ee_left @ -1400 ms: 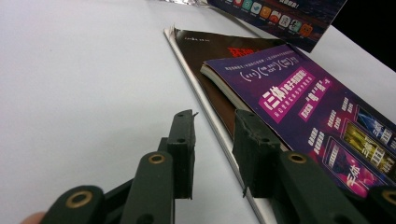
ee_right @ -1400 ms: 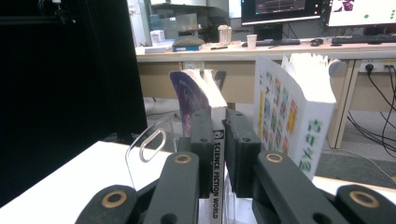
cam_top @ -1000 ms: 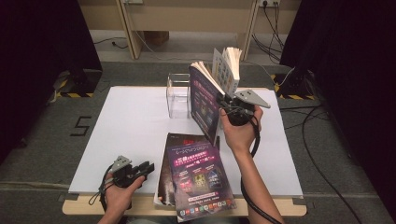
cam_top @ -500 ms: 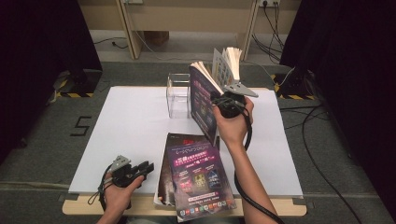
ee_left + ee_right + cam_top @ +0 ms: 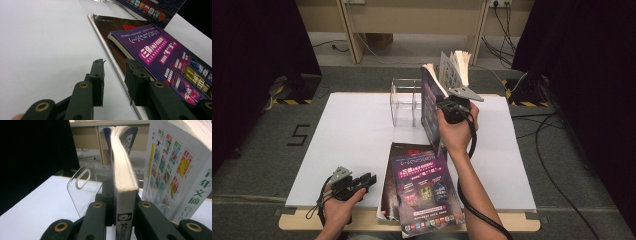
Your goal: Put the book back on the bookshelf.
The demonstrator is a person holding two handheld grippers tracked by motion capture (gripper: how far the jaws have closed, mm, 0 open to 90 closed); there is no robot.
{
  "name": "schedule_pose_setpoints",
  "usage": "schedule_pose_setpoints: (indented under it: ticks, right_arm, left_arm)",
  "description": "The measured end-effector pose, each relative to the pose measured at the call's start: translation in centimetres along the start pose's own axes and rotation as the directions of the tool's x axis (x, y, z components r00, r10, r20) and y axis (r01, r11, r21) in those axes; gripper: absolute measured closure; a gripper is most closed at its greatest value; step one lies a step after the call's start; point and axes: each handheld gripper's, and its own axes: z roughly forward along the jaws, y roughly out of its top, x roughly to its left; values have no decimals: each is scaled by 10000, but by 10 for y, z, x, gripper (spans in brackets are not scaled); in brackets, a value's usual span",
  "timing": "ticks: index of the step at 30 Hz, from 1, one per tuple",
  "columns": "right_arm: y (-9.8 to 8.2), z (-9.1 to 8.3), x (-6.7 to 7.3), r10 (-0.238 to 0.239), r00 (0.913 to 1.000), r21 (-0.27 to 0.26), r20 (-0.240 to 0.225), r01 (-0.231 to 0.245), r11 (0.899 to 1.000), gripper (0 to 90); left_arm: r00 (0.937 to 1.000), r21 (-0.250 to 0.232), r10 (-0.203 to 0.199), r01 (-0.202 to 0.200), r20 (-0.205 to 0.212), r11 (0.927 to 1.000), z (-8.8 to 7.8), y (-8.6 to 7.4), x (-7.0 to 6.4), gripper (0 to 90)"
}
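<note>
A thick book [image 5: 430, 107] is held upright above the desk [image 5: 357, 135], just to the right of the clear acrylic holder [image 5: 404, 102], which is taken here as the landmark. The right gripper [image 5: 451, 106] is clamped on the book near its spine end: in the right gripper view the book's [image 5: 124, 190] page block is seen standing between the two black fingers [image 5: 96, 216], which have just been closing and now press on both covers. A second, paler magazine [image 5: 457, 67] with small cover pictures is seen just right of the book, farther from the holder. Nearer the person than the holder, a purple magazine [image 5: 424, 187] lies flat on a darker one at the desk's front edge. The left gripper [image 5: 362, 181] is rested on the desk left of that stack, well away from the holder, its fingers [image 5: 97, 77] parted with nothing between them.
</note>
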Motion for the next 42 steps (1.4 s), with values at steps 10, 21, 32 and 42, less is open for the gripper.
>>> schedule_pose_setpoints:
  ticks: [10,21,32,42]
  right_arm:
    - [17,8,4,-217,9993,-595,290,234,9980,834]
    - [23,35,4,-255,9967,-819,772,319,9961,834]
    - [28,60,4,-48,9940,-967,1090,154,9952,834]
    - [25,78,1,105,9907,-1098,1353,45,9939,833]
  left_arm:
    - [10000,-11,35,-35,18,10000,0,0,0,679]
    - [10000,-5,1,-1,36,10000,1,0,0,679]
    - [10000,-30,-18,18,68,10000,1,0,0,680]
    - [10000,9,28,-28,88,10000,1,0,0,680]
